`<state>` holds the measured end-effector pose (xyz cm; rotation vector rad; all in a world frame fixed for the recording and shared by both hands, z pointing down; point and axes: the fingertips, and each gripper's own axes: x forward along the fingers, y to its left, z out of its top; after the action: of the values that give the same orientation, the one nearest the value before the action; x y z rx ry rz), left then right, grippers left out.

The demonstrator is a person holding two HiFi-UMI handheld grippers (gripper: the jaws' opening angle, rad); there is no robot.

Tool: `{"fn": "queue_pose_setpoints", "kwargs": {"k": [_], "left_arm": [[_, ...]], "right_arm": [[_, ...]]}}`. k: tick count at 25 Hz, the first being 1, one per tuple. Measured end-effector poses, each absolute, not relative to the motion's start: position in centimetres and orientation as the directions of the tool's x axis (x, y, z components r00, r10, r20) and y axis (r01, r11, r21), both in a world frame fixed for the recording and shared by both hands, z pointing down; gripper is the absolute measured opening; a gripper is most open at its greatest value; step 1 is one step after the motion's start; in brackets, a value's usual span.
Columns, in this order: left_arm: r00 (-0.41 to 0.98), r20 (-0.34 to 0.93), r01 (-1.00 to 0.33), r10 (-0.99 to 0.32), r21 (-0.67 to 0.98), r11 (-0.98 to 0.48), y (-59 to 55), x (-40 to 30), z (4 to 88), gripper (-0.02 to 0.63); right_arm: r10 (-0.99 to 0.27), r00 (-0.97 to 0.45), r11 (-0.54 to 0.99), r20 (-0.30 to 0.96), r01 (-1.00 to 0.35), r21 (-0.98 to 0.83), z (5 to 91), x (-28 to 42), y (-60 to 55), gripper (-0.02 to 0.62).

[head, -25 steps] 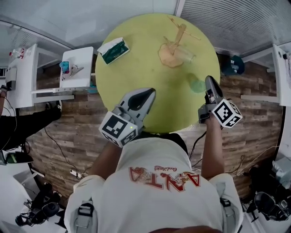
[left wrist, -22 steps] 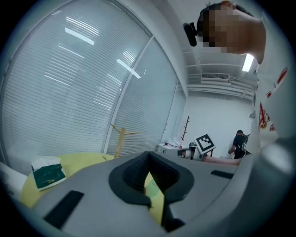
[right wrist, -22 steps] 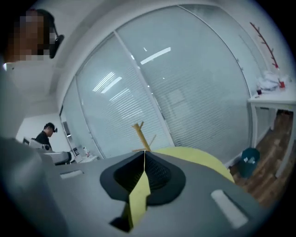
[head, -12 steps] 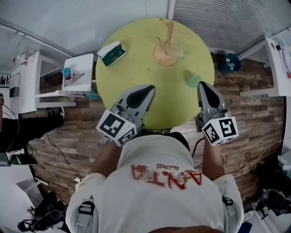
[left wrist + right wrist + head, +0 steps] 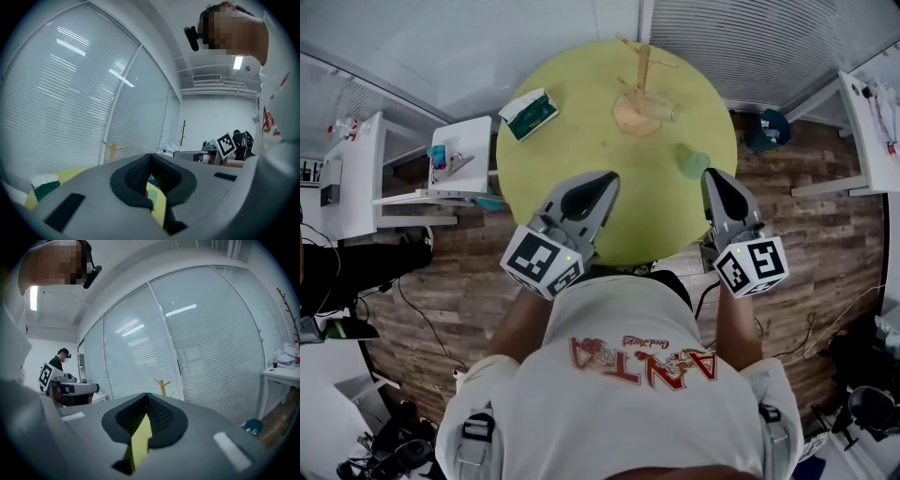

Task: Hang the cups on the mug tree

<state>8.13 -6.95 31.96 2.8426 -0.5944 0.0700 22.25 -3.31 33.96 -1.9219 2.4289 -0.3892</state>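
The wooden mug tree (image 5: 640,80) stands at the far side of the round yellow-green table (image 5: 572,141); it also shows in both gripper views as the mug tree (image 5: 112,149) (image 5: 162,385). A clear cup (image 5: 662,112) lies by its base. A green cup (image 5: 694,164) stands on the table's right part, just ahead of my right gripper (image 5: 711,174), which is shut and empty, apart from the cup. My left gripper (image 5: 607,178) hovers over the table's near edge, shut with nothing held. Through the gap under its closed tips (image 5: 150,156) the green cup (image 5: 151,197) is visible. The right gripper (image 5: 146,395) tips meet.
A green-and-white box (image 5: 530,111) lies on the table's left part. A white side table (image 5: 459,150) with small items stands to the left, a white desk (image 5: 867,103) to the right, and a teal object (image 5: 769,129) sits on the wooden floor. Another person (image 5: 61,362) stands behind.
My right gripper has drawn back from beside the green cup toward the near edge and rolled, turning its marker cube. The left gripper barely shifted. The cup stays on the table.
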Motion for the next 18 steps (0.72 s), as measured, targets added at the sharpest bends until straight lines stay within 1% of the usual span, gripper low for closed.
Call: {"fn": "queue_pose_setpoints", "kwargs": {"k": [5, 8, 9, 10, 11, 14, 16, 18], "left_arm": [[0.916, 0.089, -0.400, -0.390, 0.214, -0.891, -6.8, 8.0, 32.0, 0.008], [0.916, 0.096, -0.401, -0.390, 0.210, -0.892, -6.9, 7.9, 31.8, 0.008], [0.915, 0.099, -0.403, -0.391, 0.210, -0.891, -7.0, 7.9, 31.9, 0.009], [0.914, 0.103, -0.405, -0.392, 0.212, -0.889, -7.0, 7.9, 31.9, 0.008], [0.913, 0.107, -0.407, -0.393, 0.215, -0.888, -7.0, 7.9, 32.1, 0.008], [0.911, 0.115, -0.412, -0.396, 0.228, -0.882, -6.9, 7.7, 33.0, 0.009], [0.908, 0.122, -0.420, -0.402, 0.234, -0.877, -7.1, 7.5, 33.4, 0.008], [0.901, 0.131, -0.434, -0.414, 0.243, -0.868, -7.4, 7.4, 33.7, 0.008]], "right_arm": [[-0.959, -0.232, 0.200, 0.164, -0.961, -0.190, 34.5, 22.4, -3.3, 0.003], [-0.946, -0.232, 0.215, 0.229, -0.972, -0.096, 35.5, 22.8, -3.7, 0.006], [-0.932, -0.236, 0.232, 0.275, -0.972, -0.047, 36.2, 22.9, -4.0, 0.042], [-0.912, -0.243, 0.256, 0.332, -0.967, -0.006, 37.0, 23.1, -4.3, 0.135], [-0.886, -0.248, 0.281, 0.392, -0.959, 0.027, 38.0, 23.4, -4.5, 0.196], [-0.793, -0.240, 0.349, 0.561, -0.932, 0.095, 41.2, 24.5, -5.1, 0.282], [-0.717, -0.225, 0.402, 0.660, -0.907, 0.127, 43.6, 25.0, -5.5, 0.317], [-0.649, -0.211, 0.449, 0.731, -0.882, 0.144, 46.0, 25.5, -6.1, 0.346]]}}
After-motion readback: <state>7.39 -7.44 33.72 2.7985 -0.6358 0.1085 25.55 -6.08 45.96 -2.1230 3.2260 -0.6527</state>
